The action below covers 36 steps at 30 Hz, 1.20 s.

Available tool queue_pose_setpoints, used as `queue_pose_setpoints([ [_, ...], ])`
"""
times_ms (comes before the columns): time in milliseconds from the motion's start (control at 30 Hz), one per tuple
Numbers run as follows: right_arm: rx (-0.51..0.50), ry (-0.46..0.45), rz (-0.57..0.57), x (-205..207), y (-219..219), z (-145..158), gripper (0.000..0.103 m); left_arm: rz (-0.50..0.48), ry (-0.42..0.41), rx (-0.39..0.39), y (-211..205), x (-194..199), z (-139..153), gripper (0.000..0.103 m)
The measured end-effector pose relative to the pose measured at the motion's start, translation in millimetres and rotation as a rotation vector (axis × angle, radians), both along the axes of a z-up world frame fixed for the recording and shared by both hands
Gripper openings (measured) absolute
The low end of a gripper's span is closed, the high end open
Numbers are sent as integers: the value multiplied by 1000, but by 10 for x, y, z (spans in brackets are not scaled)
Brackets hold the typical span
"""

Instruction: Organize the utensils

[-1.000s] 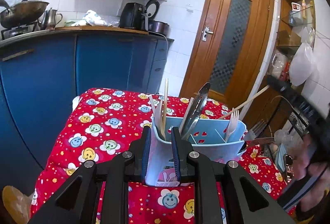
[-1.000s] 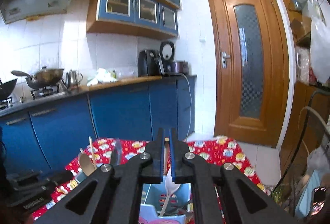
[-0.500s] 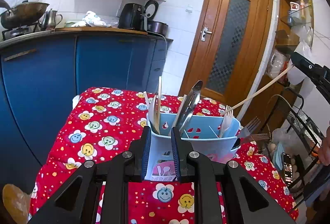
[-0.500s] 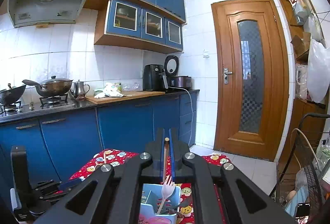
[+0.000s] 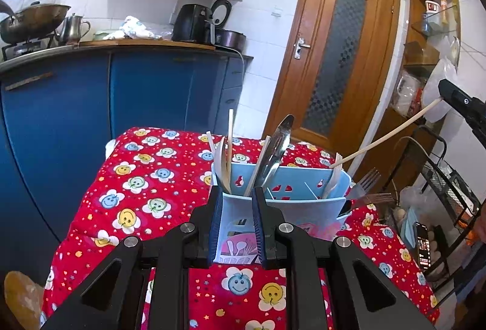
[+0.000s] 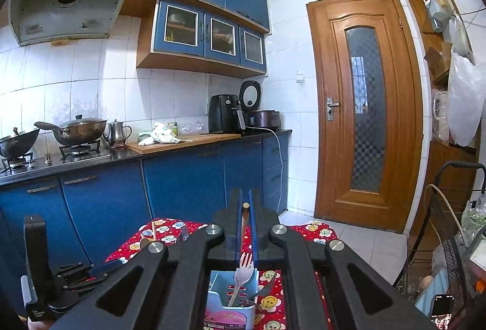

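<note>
A light blue utensil caddy [image 5: 282,202] stands on the red flowered tablecloth [image 5: 145,187]. It holds steel tongs [image 5: 275,147], a wooden spoon and chopsticks [image 5: 226,150], and a white plastic fork [image 5: 334,178]. My left gripper [image 5: 235,205] is shut on the caddy's near left wall. My right gripper [image 6: 245,204] is shut on a long wooden chopstick [image 5: 385,137] high above the caddy [image 6: 231,302]; its lower tip is at the caddy's right compartment by the fork [image 6: 243,269].
Metal forks [image 5: 366,187] lie on the table right of the caddy. Blue cabinets [image 5: 121,96] with a counter stand behind. A wooden door [image 5: 331,62] is at back right. A wire rack [image 5: 449,187] stands right of the table.
My right gripper has risen with the chopstick, now steeper over the caddy. The left gripper has stayed on the caddy wall and drawn back slightly.
</note>
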State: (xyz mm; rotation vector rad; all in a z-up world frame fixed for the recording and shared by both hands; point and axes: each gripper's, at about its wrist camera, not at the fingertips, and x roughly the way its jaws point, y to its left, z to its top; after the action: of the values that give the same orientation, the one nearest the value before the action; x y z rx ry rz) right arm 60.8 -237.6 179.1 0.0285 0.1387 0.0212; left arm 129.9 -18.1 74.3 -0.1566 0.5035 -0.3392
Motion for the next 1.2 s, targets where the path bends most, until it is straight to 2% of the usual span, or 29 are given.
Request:
queue_pose_setpoints([
  [333, 23, -10, 21, 3, -25, 34, 6, -2, 0, 6, -17, -6, -8, 20],
  [467, -2, 4, 27, 23, 2, 32, 6, -2, 3, 1, -10, -8, -16, 20],
  [700, -2, 79, 39, 247, 37, -146, 6, -8, 1, 6, -9, -22, -29, 20],
  [867, -32, 203, 61, 551, 102, -409, 7, -7, 6, 3, -7, -30, -40, 20],
  [900, -28, 227, 62, 601, 105, -470, 11, -8, 7, 4, -8, -37, -43, 20],
  [967, -2, 249, 77, 640, 86, -567, 41, -9, 8, 7, -10, -49, -45, 20],
  [1000, 12, 248, 82, 624, 70, -592, 47, -9, 8, 11, -9, -61, -46, 20],
  [1167, 48, 213, 107, 416, 50, -564, 53, -4, 15, 10, 14, -127, -39, 20],
  [1200, 51, 210, 112, 390, 50, -545, 54, -2, 17, 4, 26, -158, -31, 24],
])
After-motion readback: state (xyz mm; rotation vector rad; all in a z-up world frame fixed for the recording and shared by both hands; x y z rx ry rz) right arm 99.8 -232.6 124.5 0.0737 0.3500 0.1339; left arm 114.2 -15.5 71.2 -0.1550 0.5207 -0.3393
